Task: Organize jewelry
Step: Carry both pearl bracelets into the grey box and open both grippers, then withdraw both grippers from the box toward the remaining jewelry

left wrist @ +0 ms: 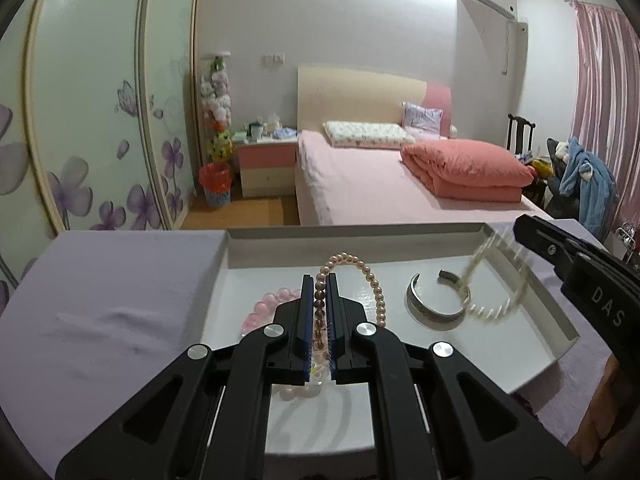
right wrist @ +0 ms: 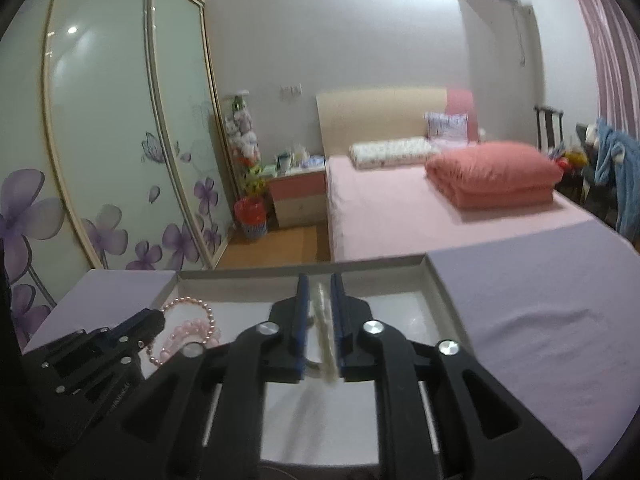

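A shallow grey tray [left wrist: 360, 236] lies on the lilac table. My left gripper [left wrist: 319, 280] is shut on a pink pearl bracelet [left wrist: 370, 276] and holds it over the tray. A chunky pink bead bracelet [left wrist: 264, 304] lies under it. A silver cuff bangle [left wrist: 432, 312] lies to the right. My right gripper [right wrist: 319, 280] is shut on a white pearl strand [right wrist: 325, 340]; in the left wrist view the strand [left wrist: 492, 312] hangs blurred from the right gripper's finger [left wrist: 536, 236] down into the tray. The right wrist view shows the tray [right wrist: 436, 280] and the pink pearl bracelet [right wrist: 188, 302].
The lilac tablecloth [left wrist: 112, 300] spreads left of the tray and also right of it [right wrist: 540, 320]. Beyond the table edge stands a pink bed [left wrist: 380, 184], a wardrobe [left wrist: 100, 120] with purple flowers, and a bedside cabinet [left wrist: 266, 164].
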{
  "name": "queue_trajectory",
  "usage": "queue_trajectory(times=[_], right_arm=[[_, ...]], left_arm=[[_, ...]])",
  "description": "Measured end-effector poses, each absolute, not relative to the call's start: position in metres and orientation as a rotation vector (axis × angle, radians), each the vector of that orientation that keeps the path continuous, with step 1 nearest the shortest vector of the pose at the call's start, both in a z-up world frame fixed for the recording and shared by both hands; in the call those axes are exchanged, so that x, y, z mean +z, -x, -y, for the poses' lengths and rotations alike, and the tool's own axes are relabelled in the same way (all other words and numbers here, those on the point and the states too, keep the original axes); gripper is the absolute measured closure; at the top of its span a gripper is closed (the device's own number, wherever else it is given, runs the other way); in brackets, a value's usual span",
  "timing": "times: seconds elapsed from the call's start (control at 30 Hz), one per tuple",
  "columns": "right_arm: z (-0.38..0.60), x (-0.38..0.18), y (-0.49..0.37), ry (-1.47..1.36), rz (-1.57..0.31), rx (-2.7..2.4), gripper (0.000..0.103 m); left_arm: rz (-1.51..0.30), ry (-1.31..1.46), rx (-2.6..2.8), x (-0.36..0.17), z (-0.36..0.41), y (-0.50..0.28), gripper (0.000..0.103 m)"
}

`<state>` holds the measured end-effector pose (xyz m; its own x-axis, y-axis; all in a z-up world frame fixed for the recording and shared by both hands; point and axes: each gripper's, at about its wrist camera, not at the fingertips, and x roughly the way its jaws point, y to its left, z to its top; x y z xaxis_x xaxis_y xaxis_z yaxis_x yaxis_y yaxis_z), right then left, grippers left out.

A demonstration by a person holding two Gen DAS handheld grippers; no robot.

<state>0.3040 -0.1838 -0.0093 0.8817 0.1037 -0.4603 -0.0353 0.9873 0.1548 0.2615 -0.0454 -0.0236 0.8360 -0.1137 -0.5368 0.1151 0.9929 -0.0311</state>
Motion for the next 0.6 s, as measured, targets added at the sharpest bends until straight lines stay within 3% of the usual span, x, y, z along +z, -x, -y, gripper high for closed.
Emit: queue_trajectory(times=[0.03,0.07,0.37,0.5,0.6], right_arm=[[0.186,-0.010,-0.306,-0.153,-0.489,0.070,0.065],[0.188,-0.010,-0.306,-0.155,-0.485,0.066,0.063],[0.207,-0.007,-0.283,-0.171,-0.463,0.032,0.063],[0.210,-0.004,-0.270,-0.158,-0.457,0.028,0.063],[0.216,-0.003,-0.262,-0.154,-0.458,0.022,0.063]], left_arm=[[-0.579,0.008,-0.120,-0.024,0.045,-0.264,0.095],[-0.588,0.020,-0.120,-0.024,0.042,-0.265,0.095],[-0.567,0.101,-0.070,-0.007,0.004,-0.258,0.095],[-0.543,0.098,-0.025,0.000,-0.013,-0.242,0.075],[-0.537,0.092,0.000,0.001,-0.024,-0.230,0.074]])
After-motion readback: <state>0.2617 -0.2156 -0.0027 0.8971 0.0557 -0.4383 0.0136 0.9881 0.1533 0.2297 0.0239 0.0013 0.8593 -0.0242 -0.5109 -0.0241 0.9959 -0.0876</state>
